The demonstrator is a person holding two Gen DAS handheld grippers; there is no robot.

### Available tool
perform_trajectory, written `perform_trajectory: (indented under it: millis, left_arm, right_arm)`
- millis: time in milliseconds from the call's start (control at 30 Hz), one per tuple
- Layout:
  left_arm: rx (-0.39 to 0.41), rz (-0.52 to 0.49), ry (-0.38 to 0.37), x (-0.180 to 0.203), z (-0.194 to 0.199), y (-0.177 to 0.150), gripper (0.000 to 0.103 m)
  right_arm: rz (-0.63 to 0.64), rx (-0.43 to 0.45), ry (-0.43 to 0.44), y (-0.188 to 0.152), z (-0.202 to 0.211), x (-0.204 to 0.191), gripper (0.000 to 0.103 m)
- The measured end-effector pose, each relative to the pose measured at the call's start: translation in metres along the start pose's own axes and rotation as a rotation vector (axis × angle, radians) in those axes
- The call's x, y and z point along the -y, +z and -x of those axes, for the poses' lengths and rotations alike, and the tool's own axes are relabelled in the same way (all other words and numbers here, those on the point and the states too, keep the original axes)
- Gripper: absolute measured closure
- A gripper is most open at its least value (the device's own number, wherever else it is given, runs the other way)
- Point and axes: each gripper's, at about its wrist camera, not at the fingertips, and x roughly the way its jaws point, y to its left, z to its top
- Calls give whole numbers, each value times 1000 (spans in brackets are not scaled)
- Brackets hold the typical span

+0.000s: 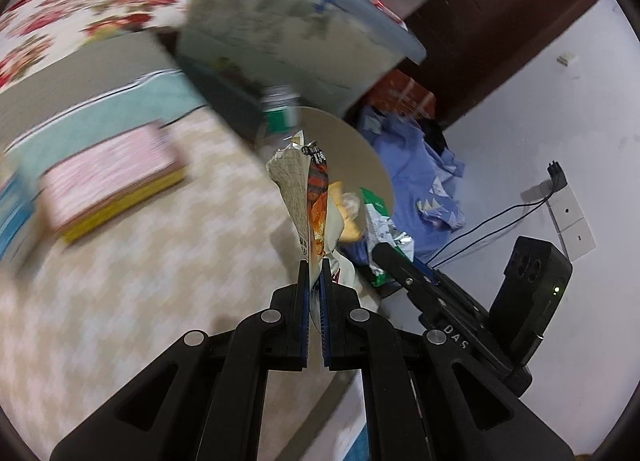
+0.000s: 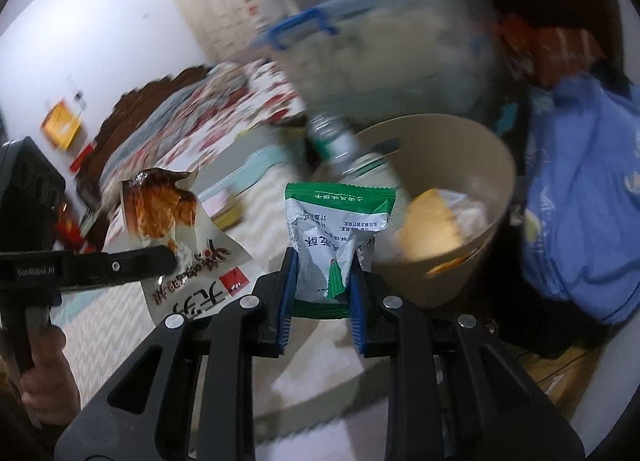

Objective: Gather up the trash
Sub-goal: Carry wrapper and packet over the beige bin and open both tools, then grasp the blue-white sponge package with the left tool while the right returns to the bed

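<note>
My left gripper [image 1: 315, 263] is shut on a crumpled white and orange snack wrapper [image 1: 308, 197], which stands up from its pads; the same wrapper [image 2: 172, 217] shows at the left of the right wrist view. My right gripper [image 2: 325, 261] is shut on a green and white snack packet [image 2: 336, 229], and that green packet [image 1: 380, 221] also appears beside the right finger in the left wrist view. Just beyond both hangs a beige bin [image 2: 480, 165], holding a plastic bottle [image 2: 340, 145] and yellow scraps. The bin's rim [image 1: 360, 149] sits behind the orange wrapper.
A clear storage box [image 1: 288, 29] with blue handles stands behind the bin. Blue clothing [image 2: 584, 189] is heaped on the floor beside it. A pink and yellow box [image 1: 116, 177] lies on the patterned floor. A flowered bedspread [image 1: 80, 9] and a wall socket [image 1: 568, 213] with cables are nearby.
</note>
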Motion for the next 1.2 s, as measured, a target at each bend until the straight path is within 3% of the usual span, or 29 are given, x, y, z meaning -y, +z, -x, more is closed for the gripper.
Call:
perform_trajectory:
  millis: [267, 300, 333, 367, 400, 433, 533, 767, 1033, 1133, 1200]
  left_arm:
    - [-33, -61, 32, 33, -78, 64, 99]
    - [-31, -65, 49, 35, -85, 68, 99]
    - [-28, -67, 73, 35, -95, 73, 99]
    - [-30, -63, 88, 35, -100, 77, 95]
    - [-42, -57, 101, 34, -107, 78, 78]
    - [-57, -46, 107, 32, -113, 79, 71]
    - [-54, -67, 108, 33, -112, 76, 68]
    - [19, -30, 98, 20, -64, 63, 68]
    - [163, 82, 130, -34, 31, 25, 68]
    - [226, 151, 195, -66, 68, 15, 66]
    - [275, 243, 303, -96, 91, 11, 53]
  right_arm:
    - [-154, -36, -10, 40, -33, 63, 74]
    - [-171, -41, -8, 43, -37, 69, 70]
    - [-189, -43, 2, 47, -40, 75, 53]
    - [-196, -37, 2, 49, -41, 79, 48]
    - [-201, -16, -12, 50, -40, 81, 42]
    - [-198, -3, -19, 51, -39, 83, 42]
    - [-204, 31, -23, 49, -33, 85, 42]
    - [-232, 58, 7, 40, -24, 79, 42]
    - [-140, 20, 109, 28, -14, 20, 44]
    - [-95, -21, 163, 25, -21, -6, 44]
    - [-54, -60, 191, 24, -32, -30, 44]
